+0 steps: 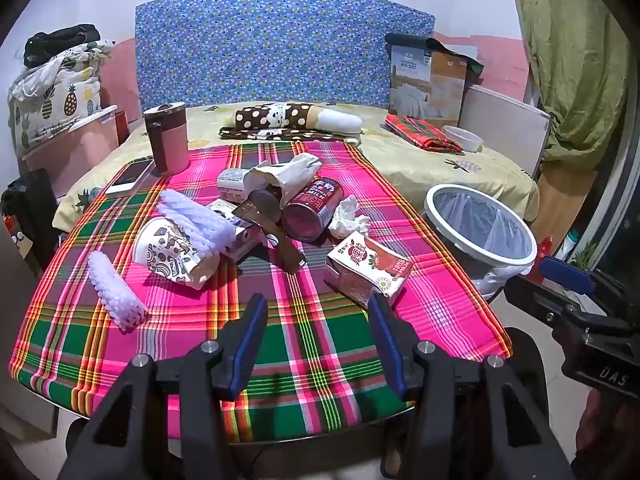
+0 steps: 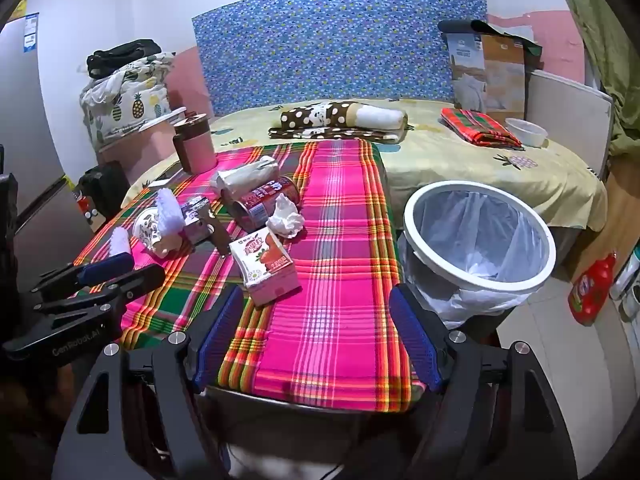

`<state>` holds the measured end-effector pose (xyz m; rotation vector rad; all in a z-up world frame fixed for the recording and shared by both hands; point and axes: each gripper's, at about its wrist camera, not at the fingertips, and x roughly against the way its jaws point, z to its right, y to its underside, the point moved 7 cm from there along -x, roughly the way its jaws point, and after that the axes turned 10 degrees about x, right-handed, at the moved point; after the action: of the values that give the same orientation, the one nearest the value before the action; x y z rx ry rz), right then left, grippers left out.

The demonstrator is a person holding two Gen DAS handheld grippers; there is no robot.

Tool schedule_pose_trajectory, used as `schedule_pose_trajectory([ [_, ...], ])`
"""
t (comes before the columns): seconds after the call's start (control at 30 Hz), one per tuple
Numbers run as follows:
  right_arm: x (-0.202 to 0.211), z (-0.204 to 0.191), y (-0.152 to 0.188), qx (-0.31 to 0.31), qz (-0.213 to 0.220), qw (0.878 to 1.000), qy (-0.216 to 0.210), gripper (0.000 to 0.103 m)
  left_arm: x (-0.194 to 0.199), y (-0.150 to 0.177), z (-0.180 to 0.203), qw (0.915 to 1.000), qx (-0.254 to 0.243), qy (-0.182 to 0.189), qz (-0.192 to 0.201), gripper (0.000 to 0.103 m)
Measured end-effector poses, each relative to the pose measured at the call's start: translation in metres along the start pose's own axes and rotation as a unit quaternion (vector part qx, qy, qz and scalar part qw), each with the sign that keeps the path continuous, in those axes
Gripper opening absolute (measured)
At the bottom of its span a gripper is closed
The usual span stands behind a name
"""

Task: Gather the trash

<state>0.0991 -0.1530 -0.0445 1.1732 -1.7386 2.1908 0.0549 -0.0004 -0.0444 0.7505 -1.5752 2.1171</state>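
Both the left gripper (image 1: 318, 322) and the right gripper (image 2: 316, 318) hung open and empty. The milk carton (image 2: 266, 266) looked light and crushable; its flat sides offered the best hold.

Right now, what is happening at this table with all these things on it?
A person holds two grippers over a plaid-covered table to collect trash. Both the left gripper and the right gripper are open and empty. A milk carton, a crumpled tissue, a red can and a paper cup lie uncollected. The lined bin stands beside the table.
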Motion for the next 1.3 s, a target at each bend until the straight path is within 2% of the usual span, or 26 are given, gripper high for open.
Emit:
schedule_pose_trajectory([
  [1.3, -0.0005, -0.0016, -0.0013, 0.002, 0.0, 1.0, 0.001, 0.076, 0.0008, -0.0008, 0.0023, 1.0, -0.001, 0.0, 0.001, 0.054],
])
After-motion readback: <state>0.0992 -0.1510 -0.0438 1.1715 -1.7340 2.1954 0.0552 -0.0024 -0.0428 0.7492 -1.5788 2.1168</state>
